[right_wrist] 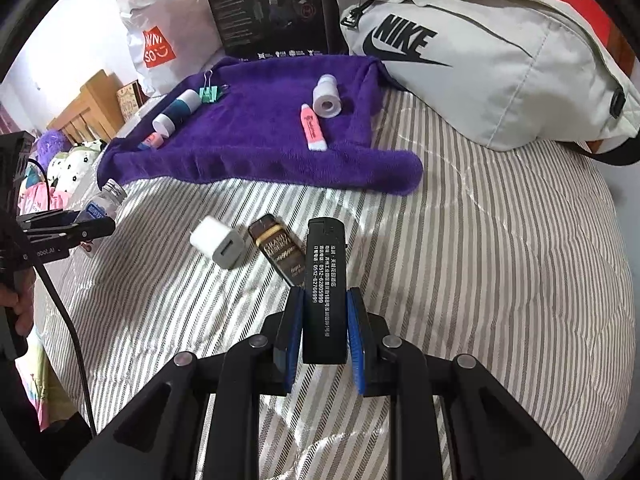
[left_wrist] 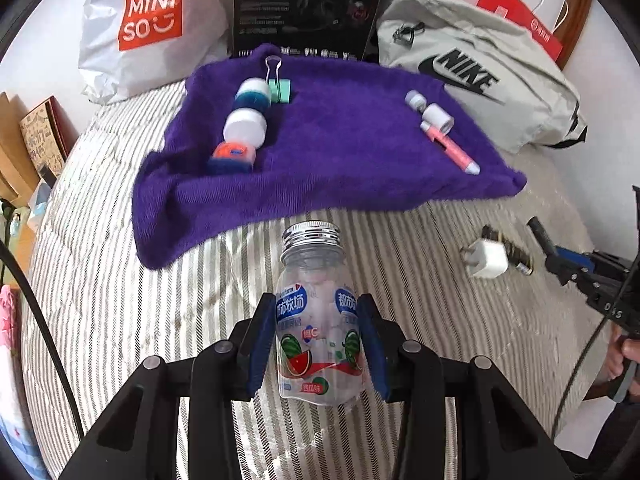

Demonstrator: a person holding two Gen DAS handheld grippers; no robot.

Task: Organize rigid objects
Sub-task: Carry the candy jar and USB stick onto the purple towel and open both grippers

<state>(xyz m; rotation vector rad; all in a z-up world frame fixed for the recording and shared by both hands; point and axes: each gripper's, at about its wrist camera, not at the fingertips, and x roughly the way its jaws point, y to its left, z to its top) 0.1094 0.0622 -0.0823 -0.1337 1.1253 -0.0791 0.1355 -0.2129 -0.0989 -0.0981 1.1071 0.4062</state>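
Note:
My left gripper (left_wrist: 316,312) is shut on a clear candy bottle (left_wrist: 316,320) with a silver cap and watermelon label, held above the striped bedspread. My right gripper (right_wrist: 324,300) is shut on a black lighter (right_wrist: 325,280) with white print. A purple towel (left_wrist: 340,148) lies ahead. On it are a green binder clip (left_wrist: 279,87), a blue-white bottle (left_wrist: 252,94), a white jar (left_wrist: 245,126), an orange-blue eraser (left_wrist: 234,156), a pink highlighter (left_wrist: 450,146) and a white tape roll (left_wrist: 438,117). A white charger plug (right_wrist: 218,242) and a brown box (right_wrist: 280,250) lie on the bedspread.
A grey Nike bag (right_wrist: 480,60) lies at the back right, a black box (left_wrist: 308,4) behind the towel, a white Miniso bag (left_wrist: 148,24) at the back left. Stuffed toys (right_wrist: 68,164) sit off the bed's left edge.

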